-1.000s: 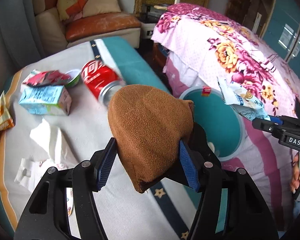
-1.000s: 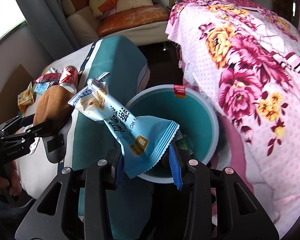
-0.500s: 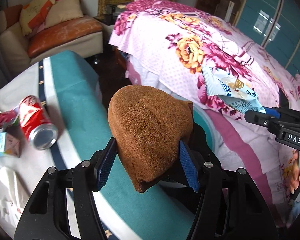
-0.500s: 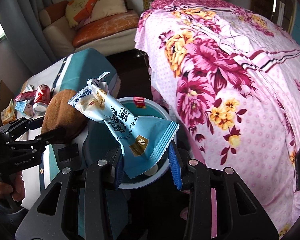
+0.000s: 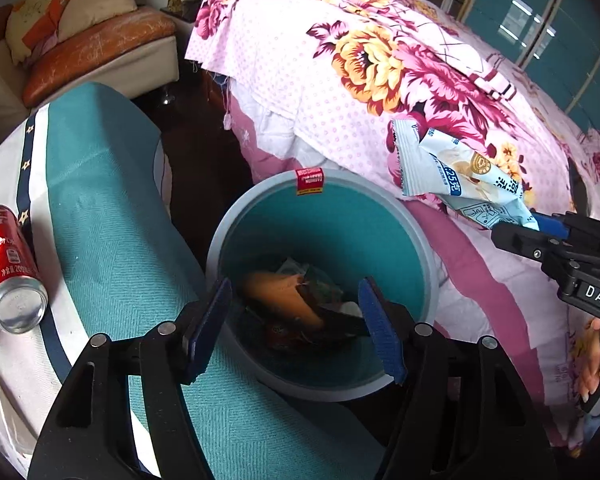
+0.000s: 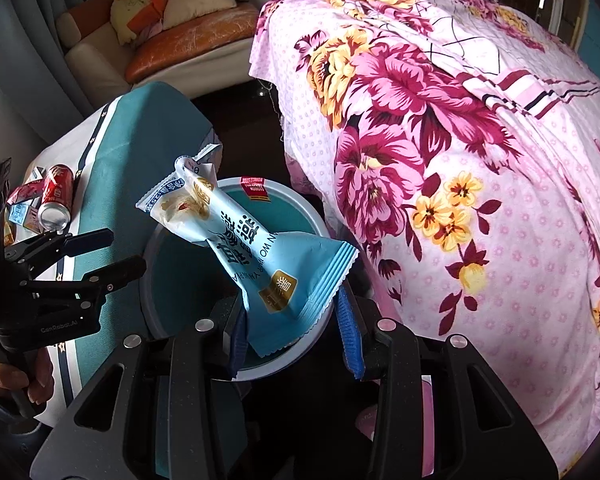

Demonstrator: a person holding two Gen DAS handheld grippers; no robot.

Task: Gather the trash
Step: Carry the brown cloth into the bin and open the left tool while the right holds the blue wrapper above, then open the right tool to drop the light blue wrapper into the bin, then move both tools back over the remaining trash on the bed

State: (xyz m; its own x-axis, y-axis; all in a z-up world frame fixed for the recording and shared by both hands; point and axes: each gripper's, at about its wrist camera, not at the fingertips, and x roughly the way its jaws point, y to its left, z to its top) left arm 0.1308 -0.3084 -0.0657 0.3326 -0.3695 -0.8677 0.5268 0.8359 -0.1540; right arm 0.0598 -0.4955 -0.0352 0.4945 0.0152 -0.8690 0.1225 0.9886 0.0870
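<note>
A round teal bin (image 5: 220, 240) stands on the floor between the table and the bed. My left gripper (image 5: 295, 286) hangs open right above it, nothing between its blue pads. A brown fuzzy piece (image 5: 284, 296) lies inside the bin on other rubbish. My right gripper (image 6: 292, 312) is shut on a light blue snack wrapper (image 6: 236, 240) and holds it over the bin's (image 6: 292, 200) near rim. In the left wrist view that wrapper (image 5: 460, 176) sticks up from the right gripper (image 5: 540, 226) beside the bin. The left gripper (image 6: 124, 250) shows open at the bin's left.
A red drink can (image 5: 8, 268) lies on its side on the teal and white tablecloth (image 5: 112, 220), with a small carton (image 6: 20, 214) behind it. A bed with a floral cover (image 5: 380, 60) flanks the bin on the right. A sofa (image 5: 100, 40) stands at the back.
My left gripper swung over the bin, opened, and the brown fuzzy piece fell in. My right gripper moved closer to the bin, still holding the wrapper.
</note>
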